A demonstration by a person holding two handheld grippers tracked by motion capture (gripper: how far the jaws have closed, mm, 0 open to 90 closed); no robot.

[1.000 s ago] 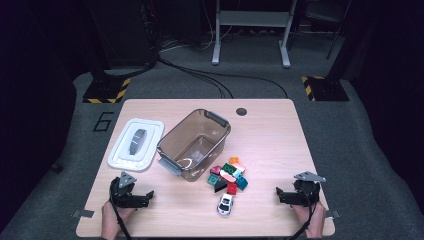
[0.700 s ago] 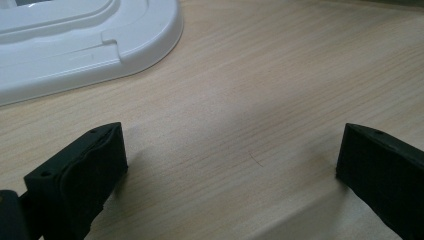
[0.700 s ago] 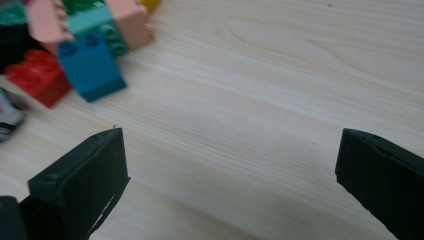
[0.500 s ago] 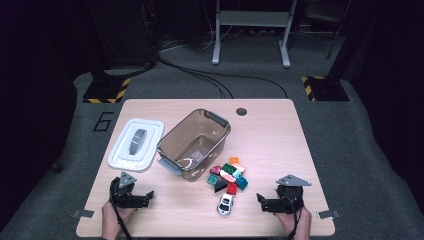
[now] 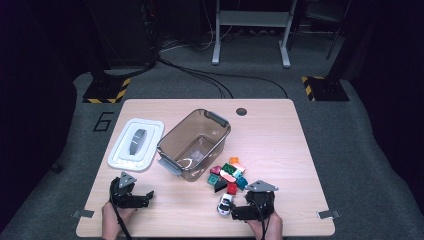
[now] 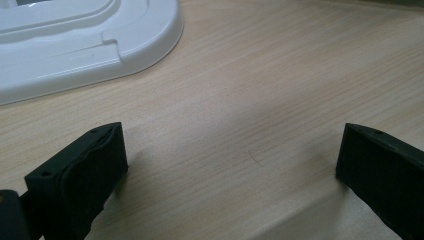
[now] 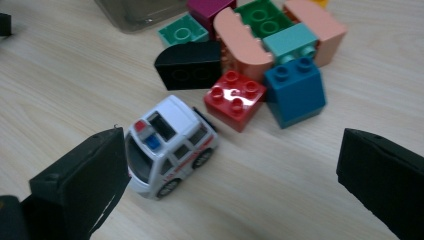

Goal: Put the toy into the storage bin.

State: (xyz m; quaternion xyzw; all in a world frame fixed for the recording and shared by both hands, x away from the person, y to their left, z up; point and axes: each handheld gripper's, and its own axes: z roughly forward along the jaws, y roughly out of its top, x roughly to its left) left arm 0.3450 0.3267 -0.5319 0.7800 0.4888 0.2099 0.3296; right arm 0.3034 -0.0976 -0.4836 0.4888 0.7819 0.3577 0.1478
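Note:
A white toy police car [image 7: 170, 145] stands on the wooden table [image 5: 280, 150], close to the inner face of my right gripper's left jaw. My right gripper [image 7: 230, 150] is open and nothing is held; in the high view this gripper [image 5: 236, 212] sits just right of the car [image 5: 225, 204]. Behind the car lies a pile of toy bricks [image 5: 229, 175], among them a red brick [image 7: 235, 98], a blue brick [image 7: 295, 90] and a black brick [image 7: 190, 65]. My left gripper [image 5: 145, 198] rests open on bare wood near the front left, its jaws wide apart [image 6: 232, 145].
A clear brown bin [image 5: 195, 142] stands open in the middle of the table. Its white lid [image 5: 136, 144] lies flat to the left, and the lid's corner [image 6: 85, 40] is just ahead of my left gripper. Bare wood spreads to the right.
My right gripper has moved left from the table's right front corner to the toy car. The left gripper has stayed where it was.

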